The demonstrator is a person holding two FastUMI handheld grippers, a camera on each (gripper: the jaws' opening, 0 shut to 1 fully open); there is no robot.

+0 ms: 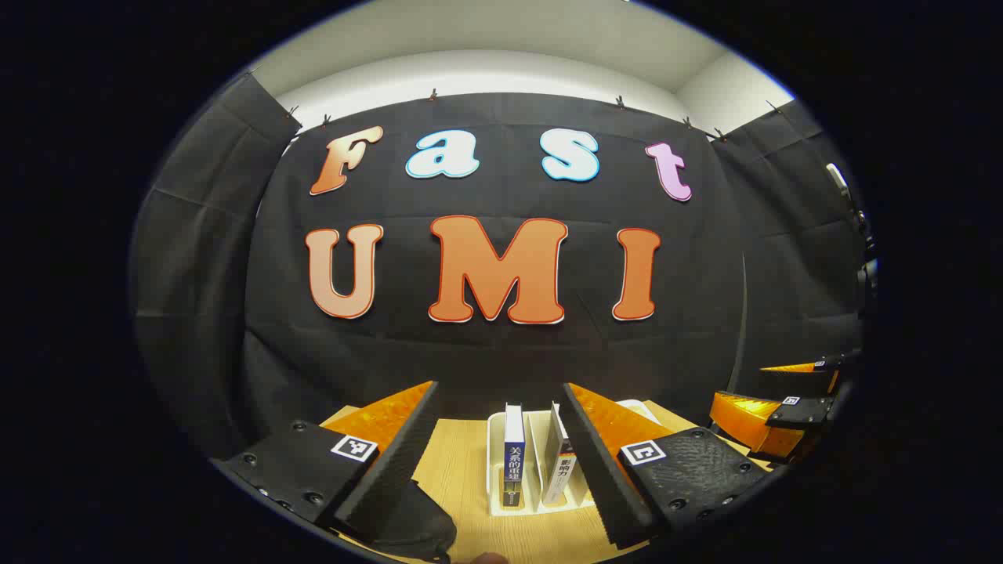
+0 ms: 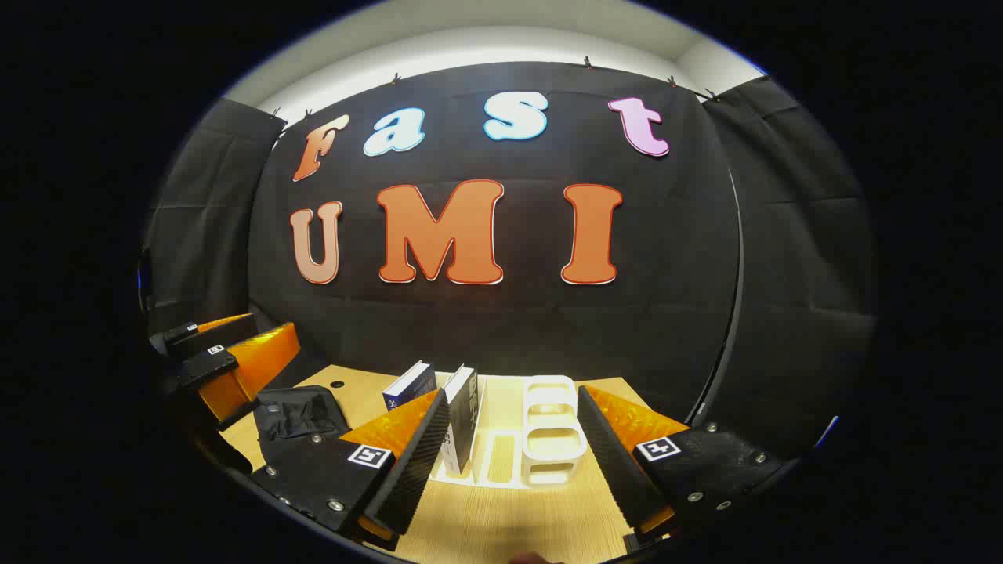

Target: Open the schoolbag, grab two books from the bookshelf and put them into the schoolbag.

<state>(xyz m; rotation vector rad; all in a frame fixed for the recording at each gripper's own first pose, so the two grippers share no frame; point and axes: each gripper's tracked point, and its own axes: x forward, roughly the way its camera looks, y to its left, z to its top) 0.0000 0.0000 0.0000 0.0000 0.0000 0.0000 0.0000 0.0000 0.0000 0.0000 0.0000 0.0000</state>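
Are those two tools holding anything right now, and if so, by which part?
Nothing is held. The left tool and the right tool are both open, above the table, facing the books in the white bookshelf.

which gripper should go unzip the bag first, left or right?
Left, probably. The black fabric schoolbag lies right under the left gripper, beside its left finger; in the right gripper view it sits far left, beyond the right gripper, whose open fingers face the white plastic bookshelf.
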